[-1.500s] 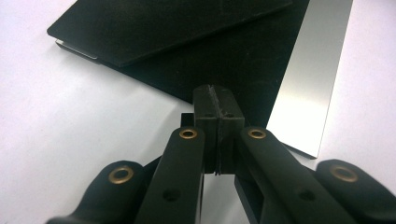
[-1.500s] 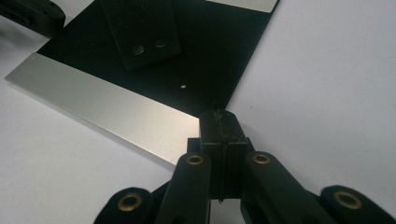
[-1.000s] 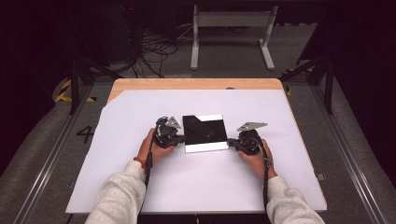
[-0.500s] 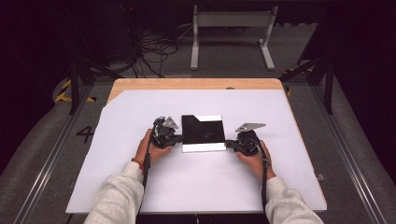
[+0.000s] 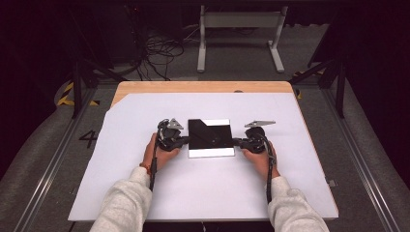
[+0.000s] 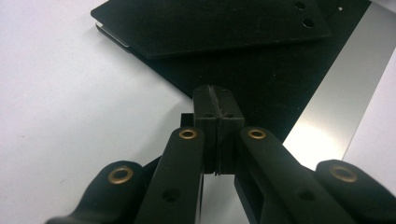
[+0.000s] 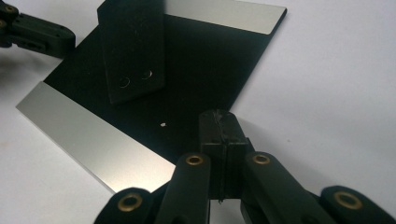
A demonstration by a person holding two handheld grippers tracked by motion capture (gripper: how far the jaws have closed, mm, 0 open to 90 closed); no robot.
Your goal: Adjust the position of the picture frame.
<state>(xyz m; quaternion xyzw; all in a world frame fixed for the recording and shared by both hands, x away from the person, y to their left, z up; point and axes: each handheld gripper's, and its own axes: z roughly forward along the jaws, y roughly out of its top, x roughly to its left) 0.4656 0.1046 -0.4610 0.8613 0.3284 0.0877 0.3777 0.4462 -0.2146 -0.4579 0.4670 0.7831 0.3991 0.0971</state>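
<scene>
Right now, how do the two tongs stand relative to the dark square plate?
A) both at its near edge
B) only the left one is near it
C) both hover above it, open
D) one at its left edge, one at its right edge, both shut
D: in the high view the left tongs and right tongs sit at opposite side edges of the dark plate, and each gripper view shows its pads pressed together.

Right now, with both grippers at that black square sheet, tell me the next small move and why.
Probably lift both ends together, slowly and level. The left gripper and right gripper each have their jaws pressed shut at opposite edges of the black sheet, which looks to lie flat on the white table cover.
</scene>
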